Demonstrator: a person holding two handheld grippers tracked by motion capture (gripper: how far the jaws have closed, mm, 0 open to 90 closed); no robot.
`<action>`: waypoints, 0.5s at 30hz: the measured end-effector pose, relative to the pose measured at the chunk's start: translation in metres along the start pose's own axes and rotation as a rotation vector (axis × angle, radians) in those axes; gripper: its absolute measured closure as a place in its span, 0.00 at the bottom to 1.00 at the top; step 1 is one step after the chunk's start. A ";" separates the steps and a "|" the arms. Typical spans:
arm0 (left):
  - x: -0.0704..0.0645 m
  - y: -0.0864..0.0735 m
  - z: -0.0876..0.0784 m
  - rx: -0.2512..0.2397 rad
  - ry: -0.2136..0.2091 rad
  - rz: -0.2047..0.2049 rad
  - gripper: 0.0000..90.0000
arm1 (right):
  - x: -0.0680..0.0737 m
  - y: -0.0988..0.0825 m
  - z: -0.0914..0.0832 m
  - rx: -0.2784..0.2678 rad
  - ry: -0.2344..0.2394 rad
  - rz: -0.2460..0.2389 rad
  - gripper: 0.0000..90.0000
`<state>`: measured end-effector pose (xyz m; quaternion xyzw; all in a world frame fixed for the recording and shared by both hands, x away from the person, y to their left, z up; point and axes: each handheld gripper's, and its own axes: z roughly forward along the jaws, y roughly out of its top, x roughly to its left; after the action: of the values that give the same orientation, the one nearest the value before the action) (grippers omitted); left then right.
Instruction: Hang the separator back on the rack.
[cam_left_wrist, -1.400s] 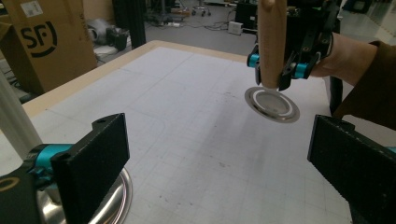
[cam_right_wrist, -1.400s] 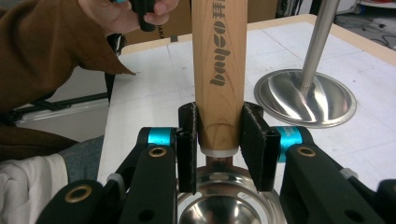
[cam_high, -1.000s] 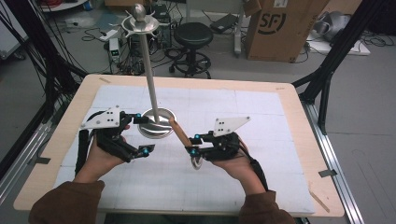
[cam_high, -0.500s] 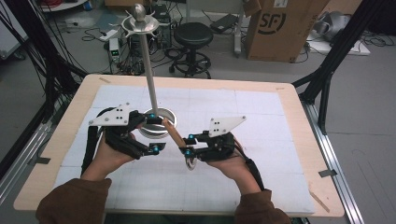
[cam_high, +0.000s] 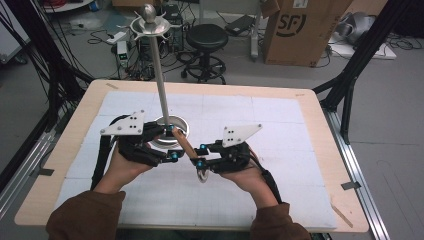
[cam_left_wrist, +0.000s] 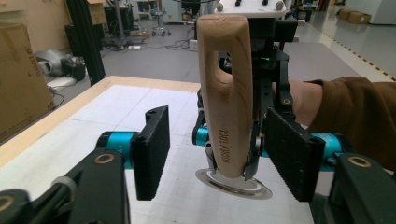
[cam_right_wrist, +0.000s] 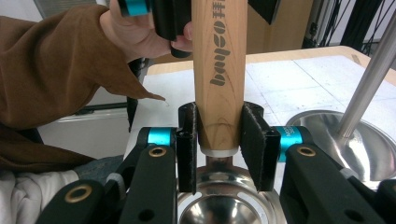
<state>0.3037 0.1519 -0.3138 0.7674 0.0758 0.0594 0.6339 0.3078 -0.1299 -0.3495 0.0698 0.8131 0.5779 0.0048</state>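
Right gripper (cam_high: 199, 155) clamps the wooden handle (cam_right_wrist: 219, 74) of a pizza cutter (cam_high: 192, 157) near its metal wheel (cam_high: 203, 175), held above the table (cam_high: 300, 150). Left gripper (cam_high: 171, 141) jaws have just been closing around the handle's free end; pads not yet touching it. Metal stand (cam_high: 161, 85) just behind.

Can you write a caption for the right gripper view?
Right tongs clamp a wooden handle beside a metal stand.
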 end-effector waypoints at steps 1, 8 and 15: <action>0.000 0.000 0.000 -0.001 -0.001 0.001 0.48 | 0.000 0.000 0.000 0.000 0.001 0.001 0.76; 0.001 -0.001 0.002 -0.017 -0.023 -0.002 0.59 | 0.000 0.000 0.001 -0.003 0.008 -0.001 0.76; 0.000 0.000 0.003 -0.026 -0.040 0.004 0.70 | -0.001 0.000 0.002 0.000 0.014 0.000 0.76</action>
<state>0.3044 0.1488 -0.3145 0.7603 0.0609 0.0461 0.6450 0.3089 -0.1286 -0.3502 0.0660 0.8130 0.5785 -0.0009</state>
